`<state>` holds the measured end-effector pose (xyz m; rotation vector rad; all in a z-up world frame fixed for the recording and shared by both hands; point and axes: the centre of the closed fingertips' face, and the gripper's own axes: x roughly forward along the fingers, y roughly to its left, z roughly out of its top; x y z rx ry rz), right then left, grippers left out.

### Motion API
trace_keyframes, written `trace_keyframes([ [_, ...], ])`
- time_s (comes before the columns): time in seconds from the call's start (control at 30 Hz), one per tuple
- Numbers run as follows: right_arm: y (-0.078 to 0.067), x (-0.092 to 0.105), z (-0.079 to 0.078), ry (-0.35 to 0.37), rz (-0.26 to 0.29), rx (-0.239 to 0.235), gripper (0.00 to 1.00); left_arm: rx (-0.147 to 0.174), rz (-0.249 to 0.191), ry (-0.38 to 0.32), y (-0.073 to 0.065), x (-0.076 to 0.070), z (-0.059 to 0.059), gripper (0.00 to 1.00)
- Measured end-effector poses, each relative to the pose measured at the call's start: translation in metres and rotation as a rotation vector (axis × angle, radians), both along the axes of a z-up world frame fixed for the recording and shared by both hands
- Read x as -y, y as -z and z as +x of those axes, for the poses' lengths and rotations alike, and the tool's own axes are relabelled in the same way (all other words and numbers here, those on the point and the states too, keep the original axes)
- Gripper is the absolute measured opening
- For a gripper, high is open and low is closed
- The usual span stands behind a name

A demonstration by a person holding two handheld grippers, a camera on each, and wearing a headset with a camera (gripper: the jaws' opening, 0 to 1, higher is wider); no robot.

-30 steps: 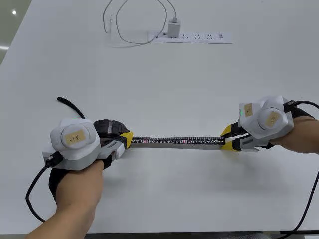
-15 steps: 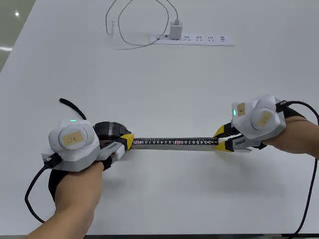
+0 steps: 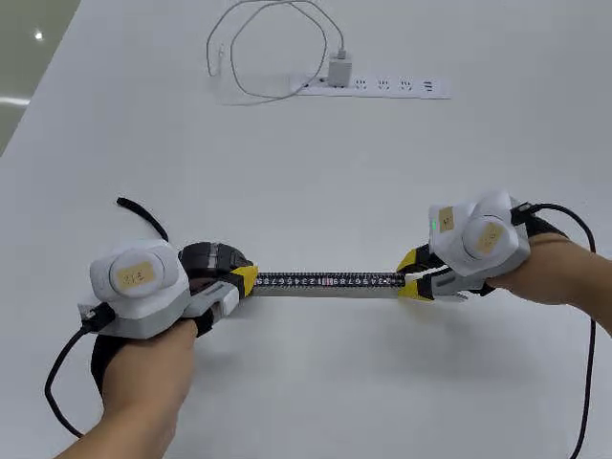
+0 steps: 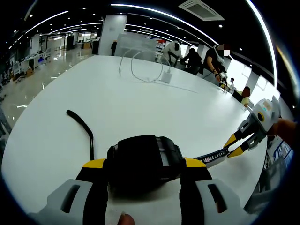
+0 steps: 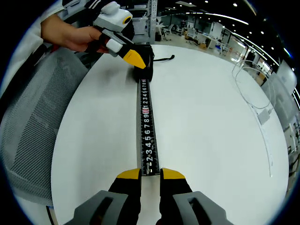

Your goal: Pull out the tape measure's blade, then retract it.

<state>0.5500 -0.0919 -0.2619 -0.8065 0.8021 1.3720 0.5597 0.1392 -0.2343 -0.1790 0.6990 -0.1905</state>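
Note:
The black tape measure case lies on the white table, and my left gripper is shut on it. In the left gripper view the case sits between the yellow-tipped jaws of the left gripper. The numbered blade runs out of the case to the right, flat just above the table. My right gripper is shut on the blade's end. In the right gripper view the blade stretches from the right gripper to the case. The case's black strap trails to the left.
A white power strip with a plugged-in charger and a looped white cable lies at the table's far side. A grey mesh chair stands beside the table edge. People sit in the background.
The right gripper has moved left toward the case, still holding the blade's end, so the exposed blade is shorter. The left gripper has held the case in place.

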Motion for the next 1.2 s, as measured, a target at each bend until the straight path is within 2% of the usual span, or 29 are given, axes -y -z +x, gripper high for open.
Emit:
trace_keyframes([
  [1.2, -0.001, -0.052, 0.003, -0.023, 0.05, -0.001, 0.1, -0.003, -0.024, -0.005, 0.002, -0.001, 0.001, 0.58],
])
